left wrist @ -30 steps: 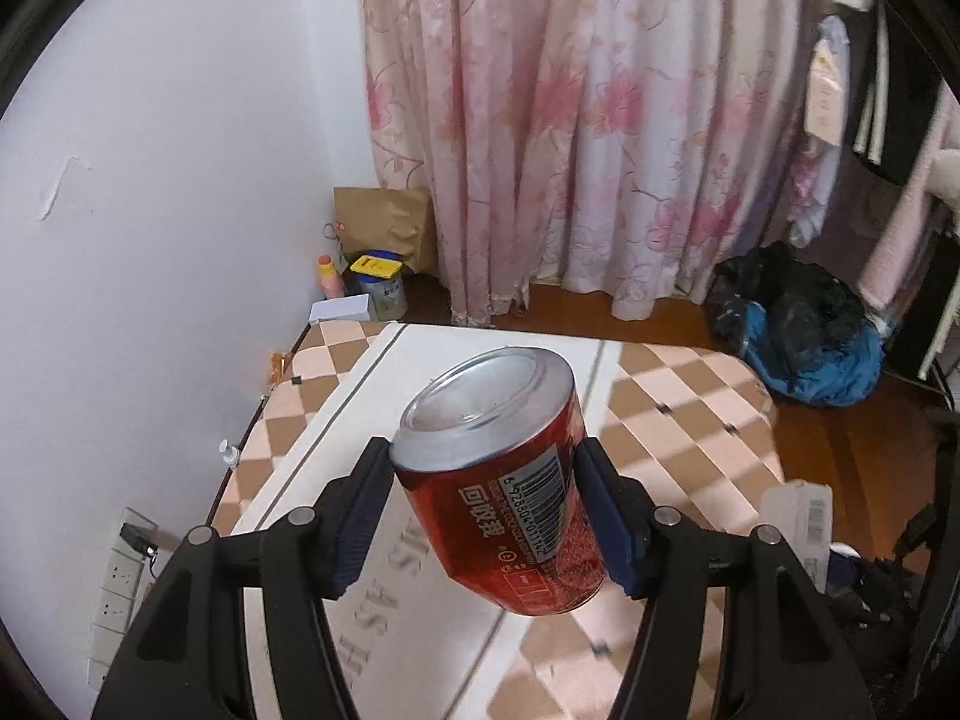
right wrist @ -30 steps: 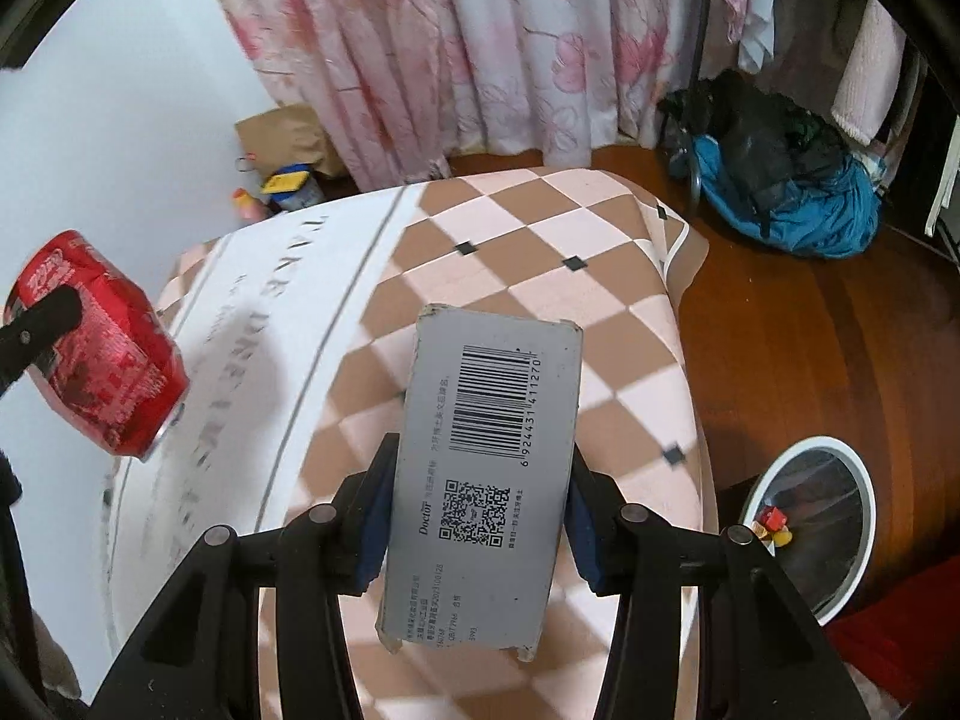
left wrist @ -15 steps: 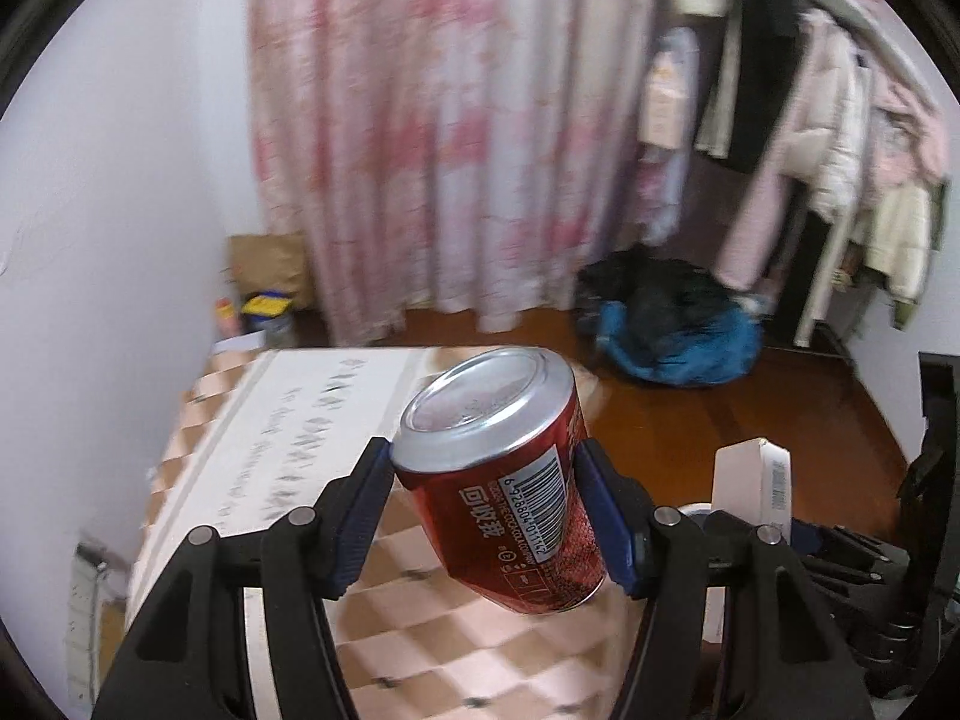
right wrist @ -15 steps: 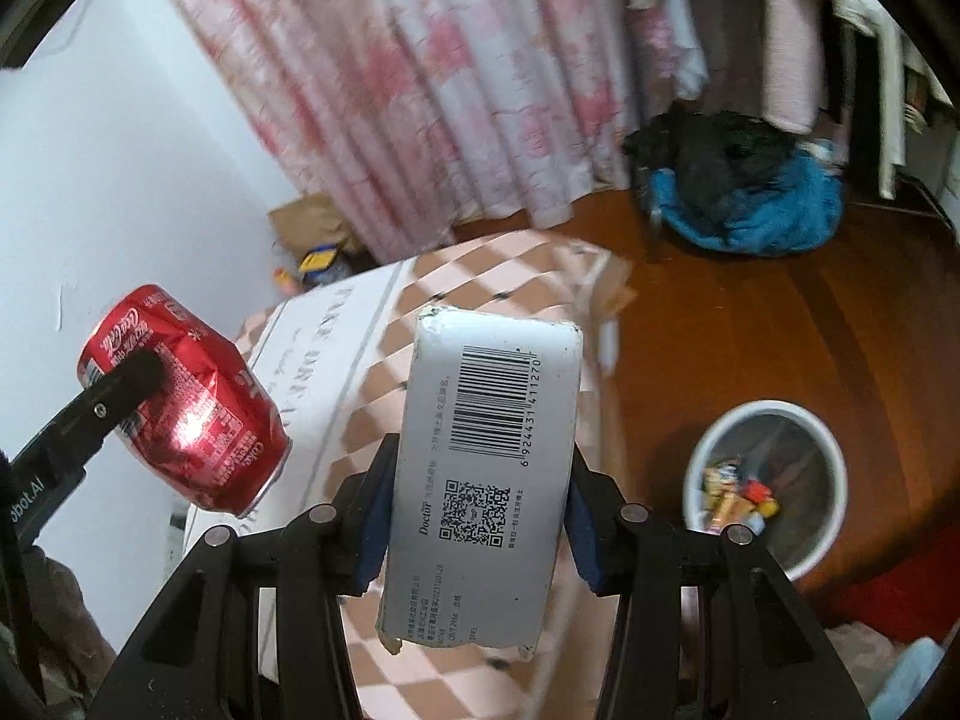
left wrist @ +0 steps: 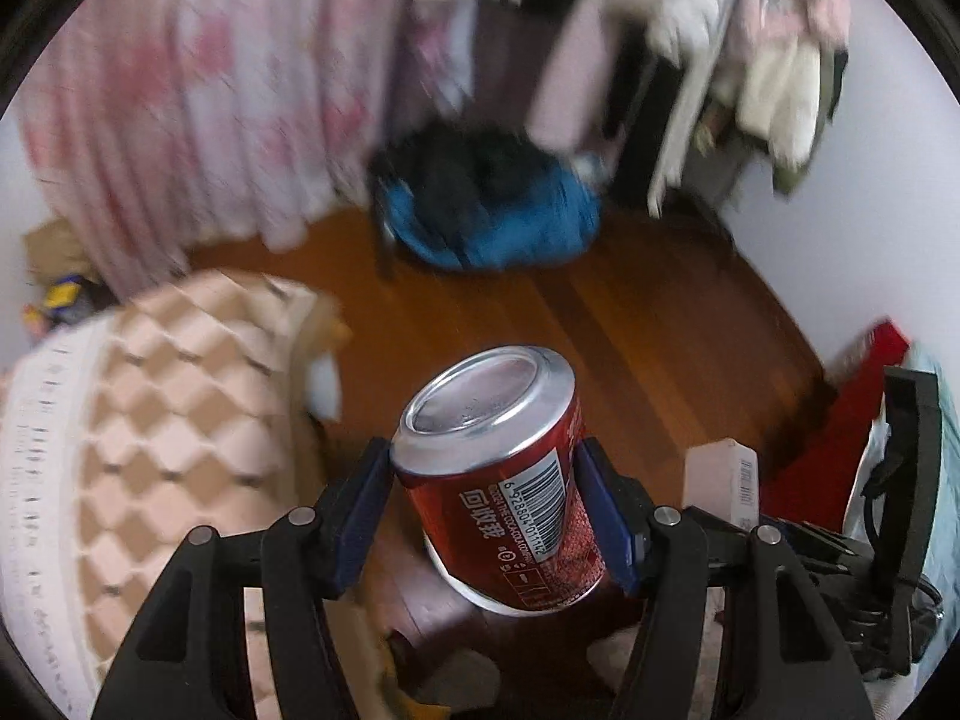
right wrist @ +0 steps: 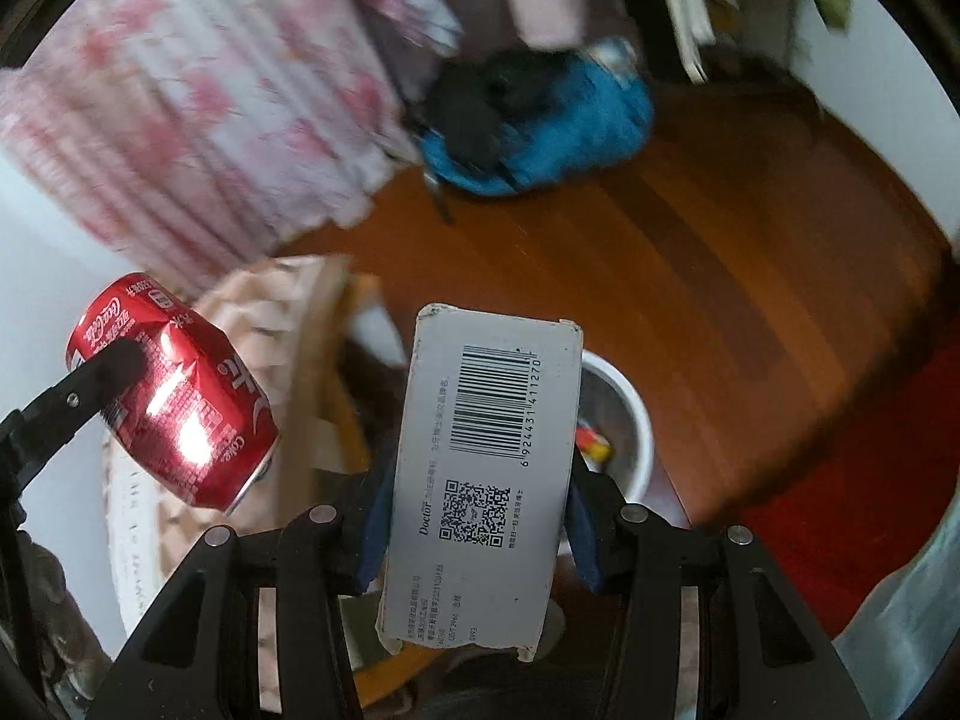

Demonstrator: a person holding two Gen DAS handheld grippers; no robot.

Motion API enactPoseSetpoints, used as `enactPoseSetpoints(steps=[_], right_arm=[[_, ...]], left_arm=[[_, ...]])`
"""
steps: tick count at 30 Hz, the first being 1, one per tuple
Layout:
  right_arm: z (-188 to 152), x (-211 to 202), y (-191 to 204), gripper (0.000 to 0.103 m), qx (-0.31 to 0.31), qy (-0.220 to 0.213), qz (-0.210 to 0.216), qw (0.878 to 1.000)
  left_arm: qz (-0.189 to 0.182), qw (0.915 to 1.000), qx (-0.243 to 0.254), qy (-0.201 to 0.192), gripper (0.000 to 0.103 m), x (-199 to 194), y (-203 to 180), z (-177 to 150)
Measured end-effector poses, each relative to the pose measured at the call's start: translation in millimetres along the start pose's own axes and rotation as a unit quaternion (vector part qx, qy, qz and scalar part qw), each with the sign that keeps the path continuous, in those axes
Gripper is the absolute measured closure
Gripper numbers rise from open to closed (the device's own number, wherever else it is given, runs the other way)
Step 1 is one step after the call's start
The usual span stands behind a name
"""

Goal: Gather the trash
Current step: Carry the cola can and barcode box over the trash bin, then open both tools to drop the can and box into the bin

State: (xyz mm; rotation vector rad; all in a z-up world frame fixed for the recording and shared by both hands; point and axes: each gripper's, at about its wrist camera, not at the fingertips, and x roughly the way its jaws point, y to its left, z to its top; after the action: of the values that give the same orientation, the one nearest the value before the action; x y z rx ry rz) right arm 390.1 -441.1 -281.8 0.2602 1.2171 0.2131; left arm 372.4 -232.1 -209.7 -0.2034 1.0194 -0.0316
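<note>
— Where's the can?

— The red can (left wrist: pixel 507 480) is up in the air, pinched between the blue pads of the left gripper (left wrist: pixel 486 504). It's tilted, silver top facing away from the gripper, barcode showing. From the right wrist view its side looks dented (right wrist: pixel 174 396), and one black finger (right wrist: pixel 114 366) presses against it.

— And the other one?

— The right gripper (right wrist: pixel 474 516) is clamped on a grey box (right wrist: pixel 480 480), held by its long sides, barcode and QR code facing the camera. The box's end also shows at the right of the left view (left wrist: pixel 723 480).

— What's under them?

— Wooden floor (right wrist: pixel 750 300). A white bin (right wrist: pixel 630 420) stands on it just behind the box, partly hidden by it, with some colourful scraps inside. The bed (left wrist: pixel 150 450), in its pink-and-tan checked cover, is off to the left, its corner near the can.

— Further off?

— A blue and black bag (left wrist: pixel 486 210) lies on the floor near the pink flowered curtain (left wrist: pixel 180 120). Clothes (left wrist: pixel 768 48) hang at the upper right. Something red (left wrist: pixel 840 432) lies by the right wall; too blurred to say what it is.
</note>
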Motion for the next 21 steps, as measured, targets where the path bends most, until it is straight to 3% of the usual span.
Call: enactPoseSetpoints(steps=[5, 9, 12, 13, 14, 17, 19, 21], right_arm=[[9, 67, -51, 0.052, 0.039, 0.055, -0.013, 0.998], [11, 116, -77, 0.051, 0.067, 0.094, -0.008, 0.993], [8, 147, -93, 0.049, 0.095, 0.126, 0.001, 0.987], [6, 153, -96, 0.048, 0.099, 0.134, 0.004, 0.986], [5, 163, -100, 0.048, 0.107, 0.146, 0.004, 0.983], [-2, 171, -105, 0.033, 0.109, 0.156, 0.003, 0.982], [-5, 172, -104, 0.012, 0.108, 0.157, 0.003, 0.982], [-8, 166, -101, 0.006, 0.104, 0.155, -0.007, 0.982]], left_arm=[[0.003, 0.9972, 0.02, 0.073, 0.044, 84, -18, 0], [-0.009, 0.9914, 0.008, 0.13, 0.042, 130, -23, -9], [0.012, 0.9882, 0.011, 0.153, 0.04, 152, -23, -17], [0.015, 0.9875, 0.007, 0.156, 0.032, 155, -21, -19], [0.019, 0.9869, 0.002, 0.16, 0.017, 158, -19, -21], [0.028, 0.9855, -0.006, 0.167, 0.009, 160, -14, -25], [0.04, 0.9853, -0.007, 0.166, 0.009, 155, -11, -28], [0.045, 0.9859, -0.009, 0.161, 0.008, 148, -7, -30]])
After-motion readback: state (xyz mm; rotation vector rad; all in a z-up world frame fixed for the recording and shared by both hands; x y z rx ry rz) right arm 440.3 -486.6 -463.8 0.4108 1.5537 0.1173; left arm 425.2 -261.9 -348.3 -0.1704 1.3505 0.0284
